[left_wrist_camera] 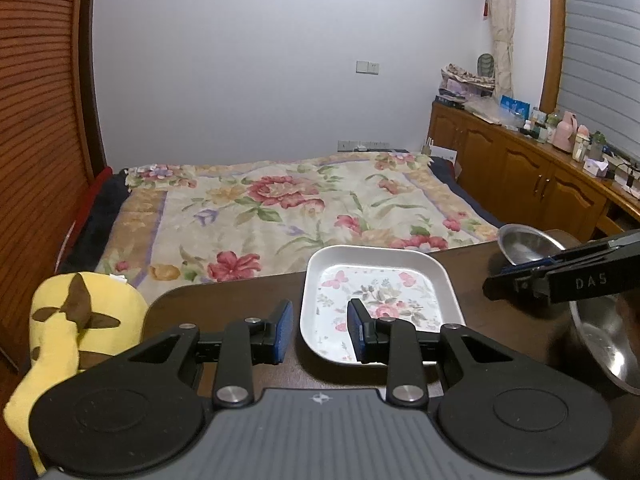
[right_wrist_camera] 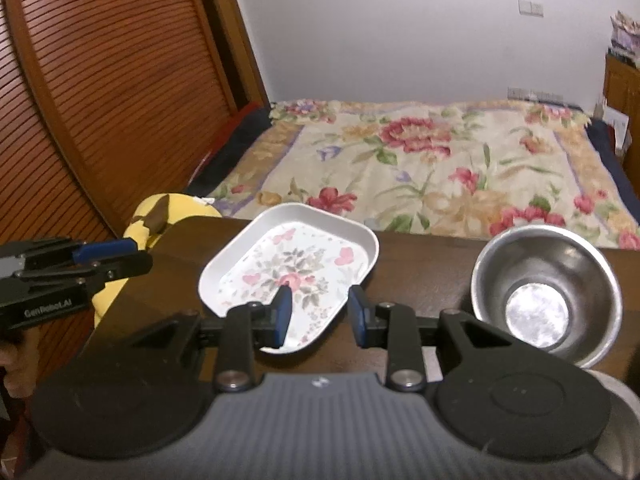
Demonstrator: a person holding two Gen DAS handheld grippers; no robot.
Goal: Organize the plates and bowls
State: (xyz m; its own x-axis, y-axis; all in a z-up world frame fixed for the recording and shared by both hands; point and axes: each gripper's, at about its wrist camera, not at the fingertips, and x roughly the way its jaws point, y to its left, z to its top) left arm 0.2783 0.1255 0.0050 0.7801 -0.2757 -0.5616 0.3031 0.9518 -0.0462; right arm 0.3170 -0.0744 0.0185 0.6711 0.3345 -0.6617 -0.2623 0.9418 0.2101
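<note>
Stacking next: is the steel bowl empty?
Empty: the steel bowl sits upright on the table, its shiny bottom bare.

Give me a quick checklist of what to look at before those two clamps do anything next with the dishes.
1. Left gripper holds nothing, jaws parted: ok.
2. Right gripper holds nothing, jaws parted: ok.
3. Flowered plate lies flat on the table, empty: ok.
4. Steel bowl upright and empty beside the plate: ok.
5. Second steel bowl by the table's near right: only partly seen, cannot tell.
6. Plate's rim already between either gripper's jaws: cannot tell.
</note>
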